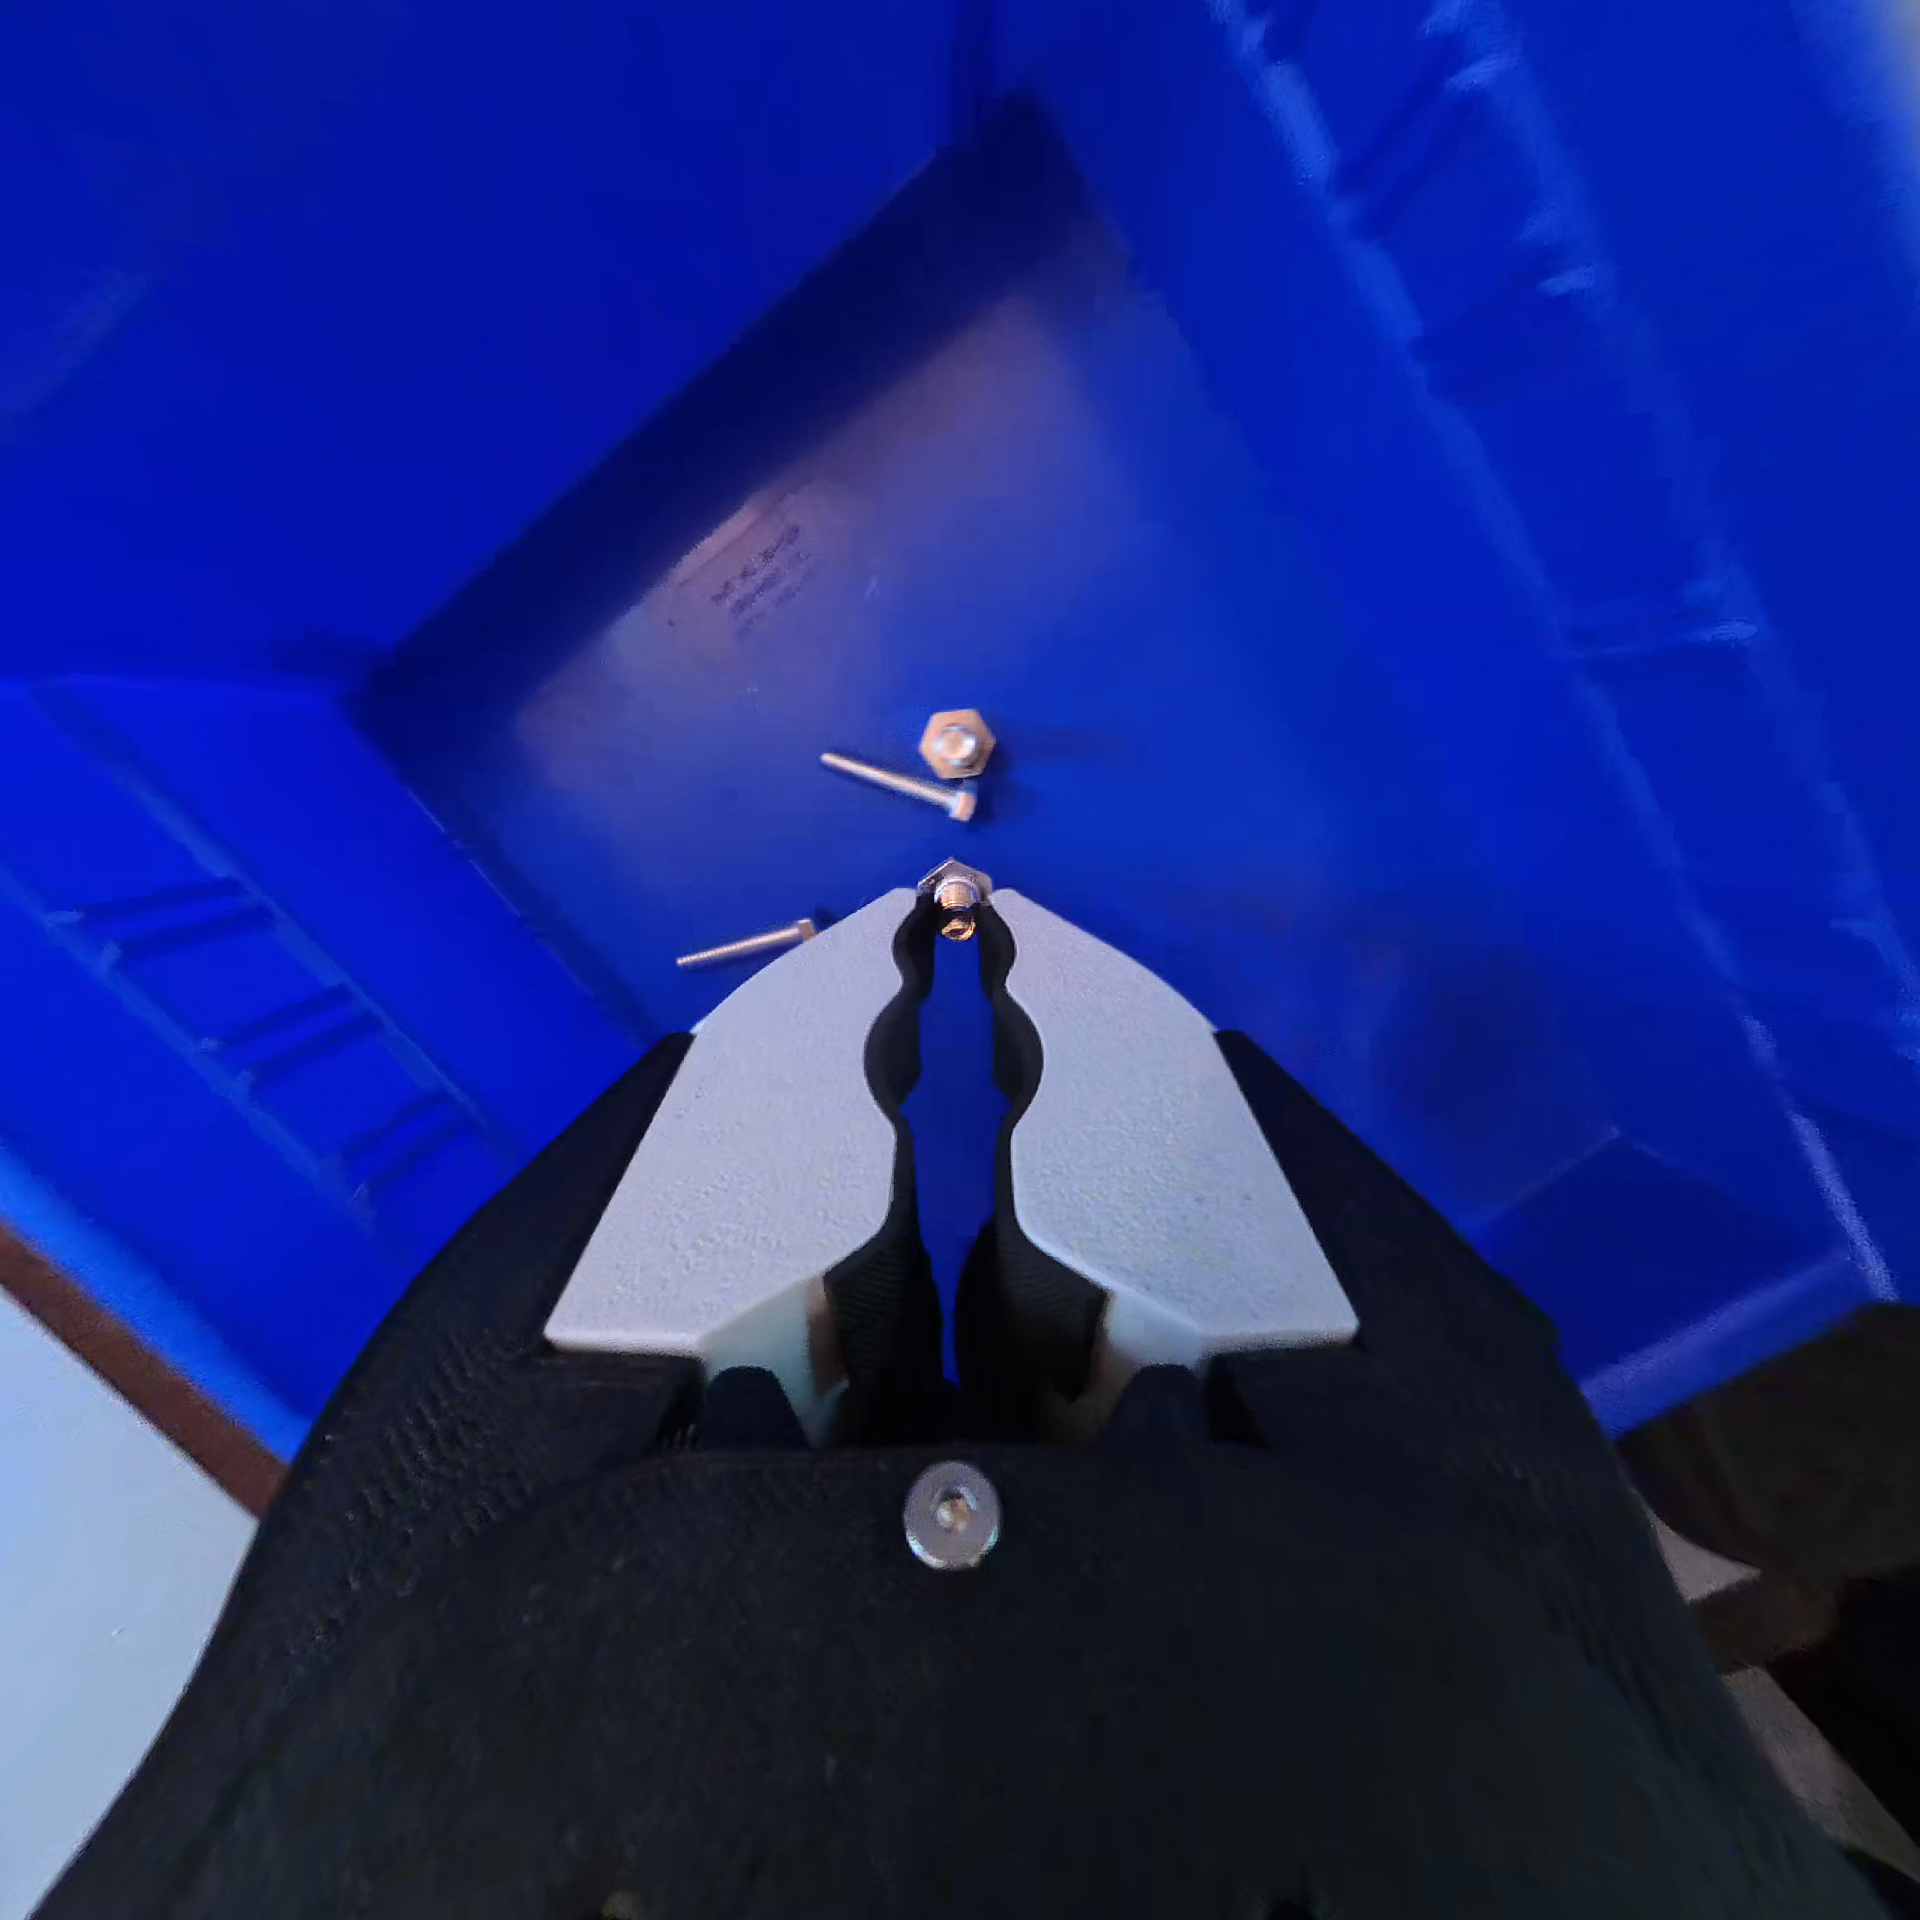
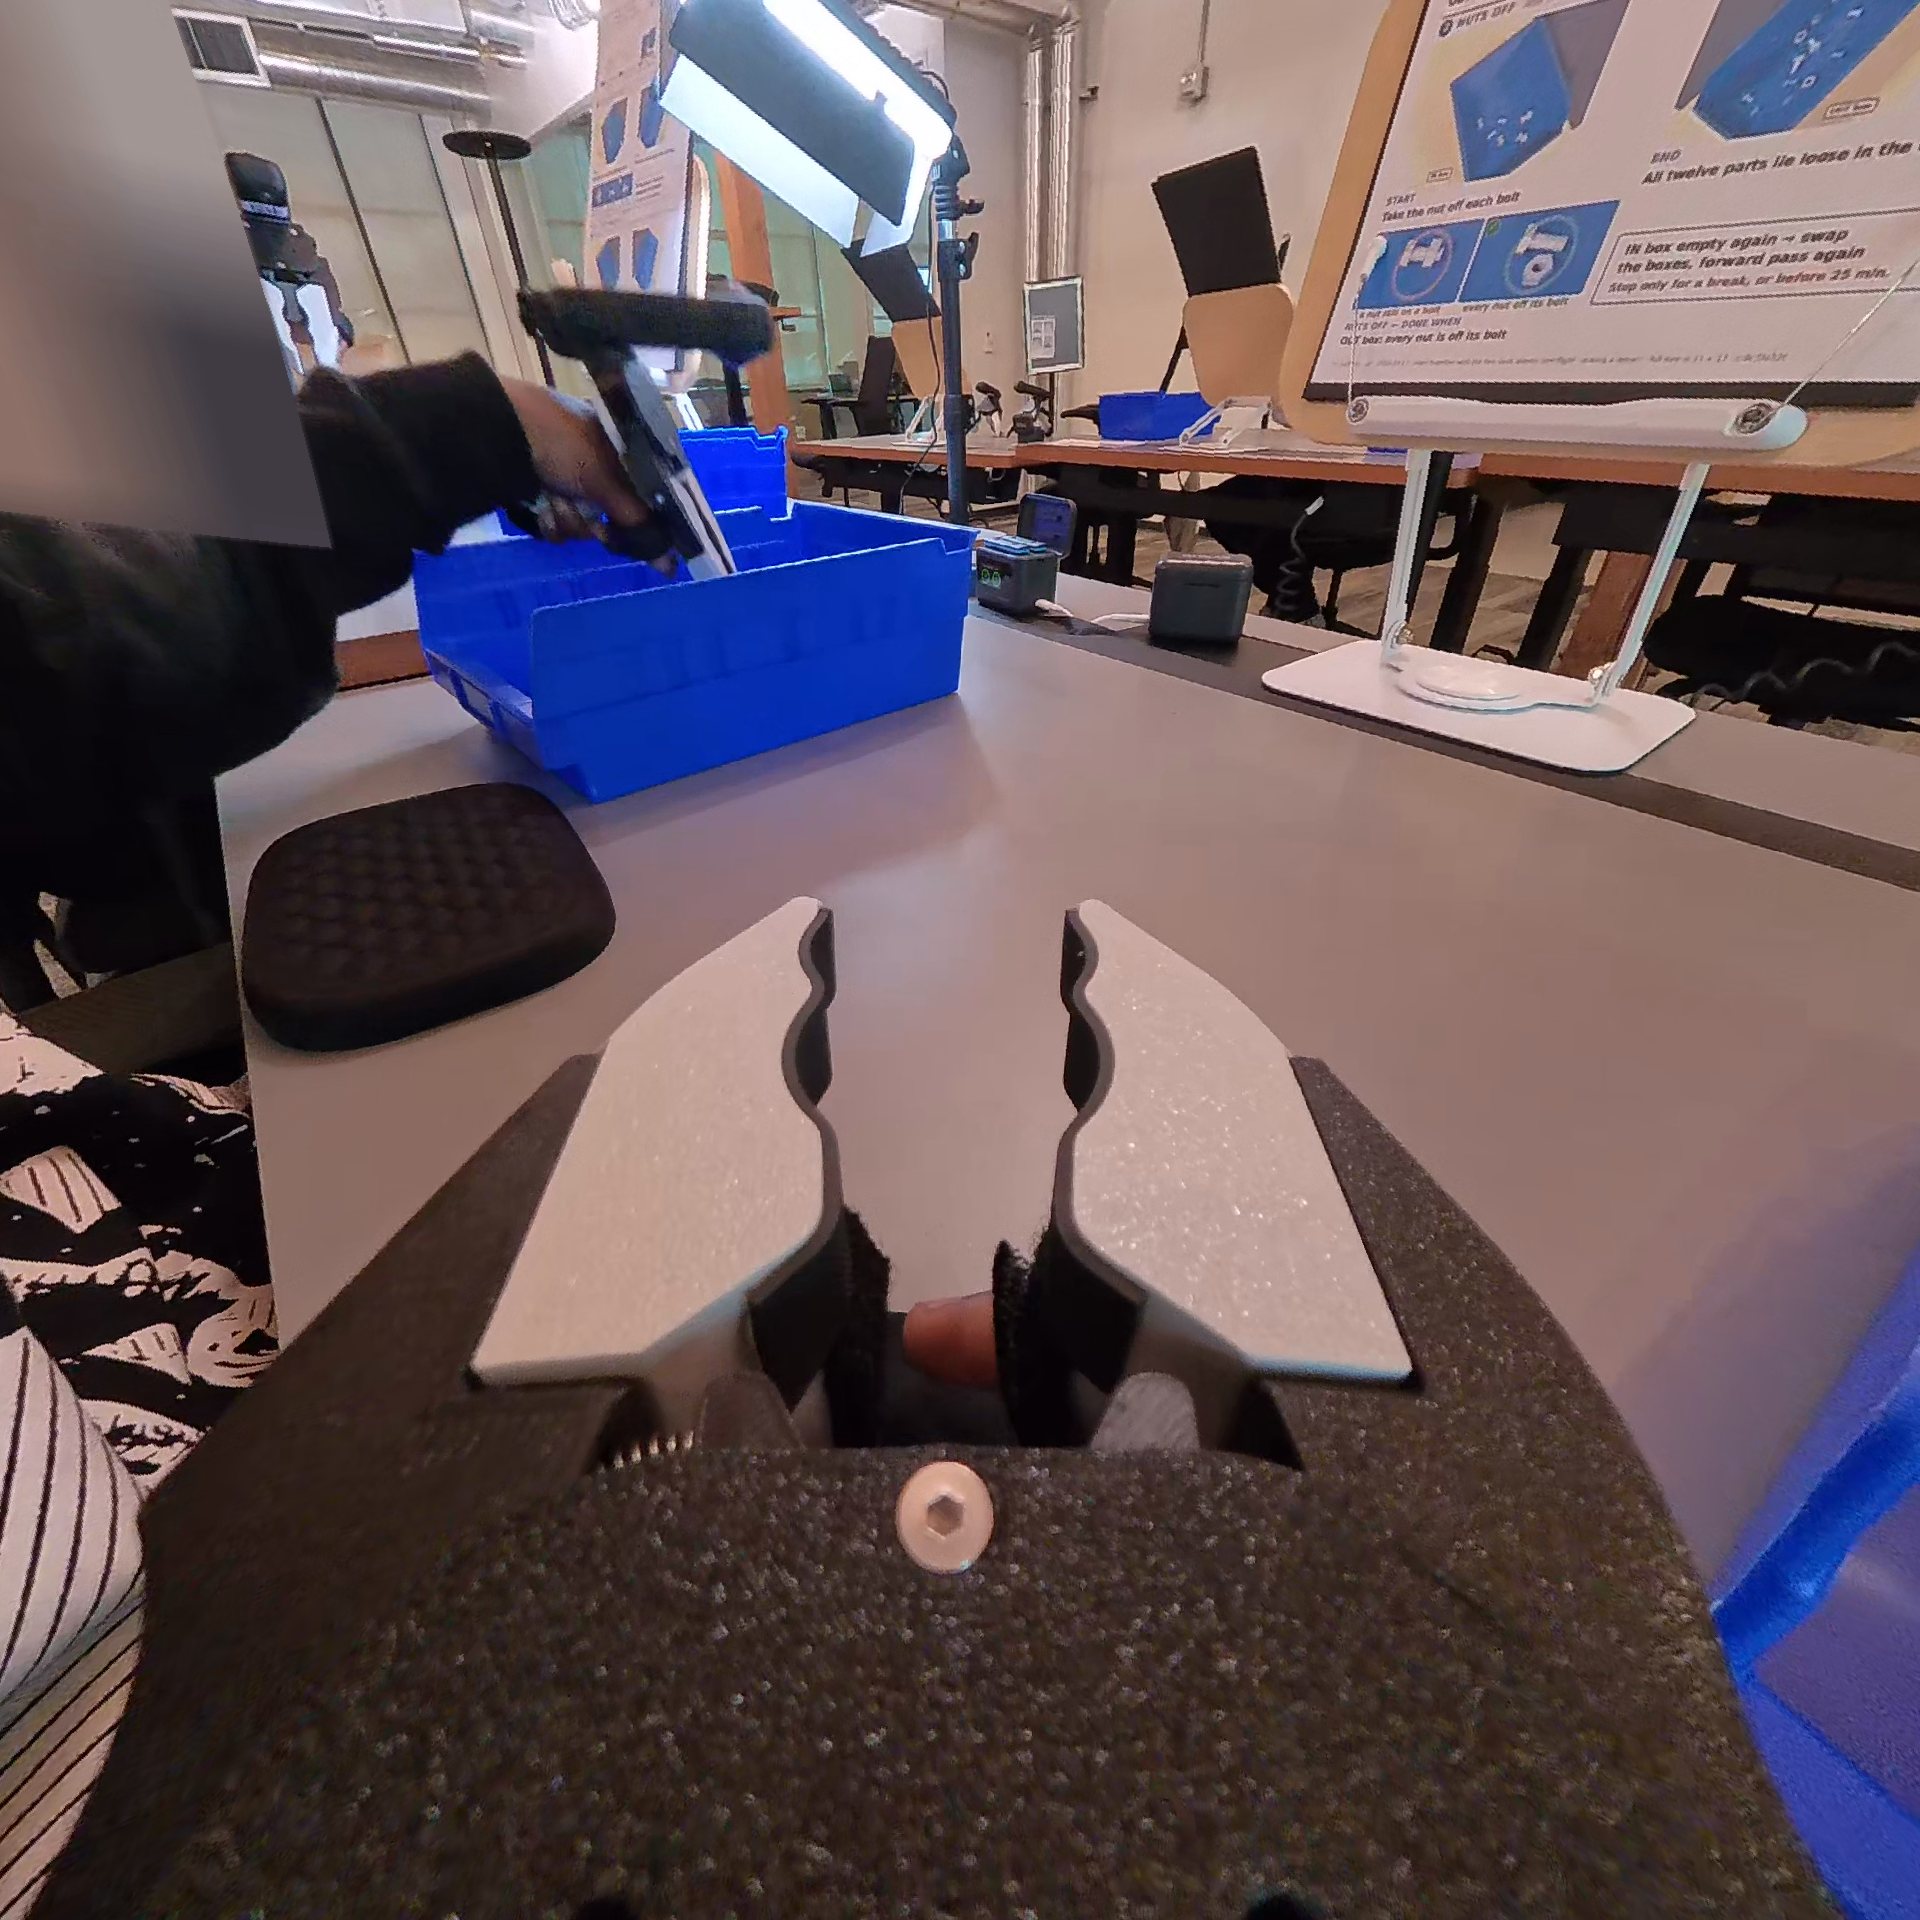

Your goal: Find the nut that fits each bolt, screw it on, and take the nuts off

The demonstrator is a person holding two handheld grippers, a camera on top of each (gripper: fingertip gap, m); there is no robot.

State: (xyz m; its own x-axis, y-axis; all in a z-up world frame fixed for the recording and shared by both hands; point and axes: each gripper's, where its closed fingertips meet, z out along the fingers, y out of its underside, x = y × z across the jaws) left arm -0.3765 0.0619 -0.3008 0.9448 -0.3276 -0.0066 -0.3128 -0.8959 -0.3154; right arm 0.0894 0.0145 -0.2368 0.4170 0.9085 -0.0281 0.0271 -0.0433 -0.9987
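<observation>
Bolt (image 1: 954,906) with nut pinched by left gripper (image 1: 956,914); right gripper (image 2: 948,935) spread; bin (image 1: 1039,520) moulded text illegible

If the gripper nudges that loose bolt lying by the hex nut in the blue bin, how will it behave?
The loose bolt looks like a thin, round metal shank, so it would probably roll or pivot around its head. The blue bin floor looks smooth, so it may slide. It is likely stiff and light.

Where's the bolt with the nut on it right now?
In the left wrist view, the nutted bolt is pinched at the tips of the left tongs inside the blue bin, just short of two loose bolts and another nutted one.
</observation>
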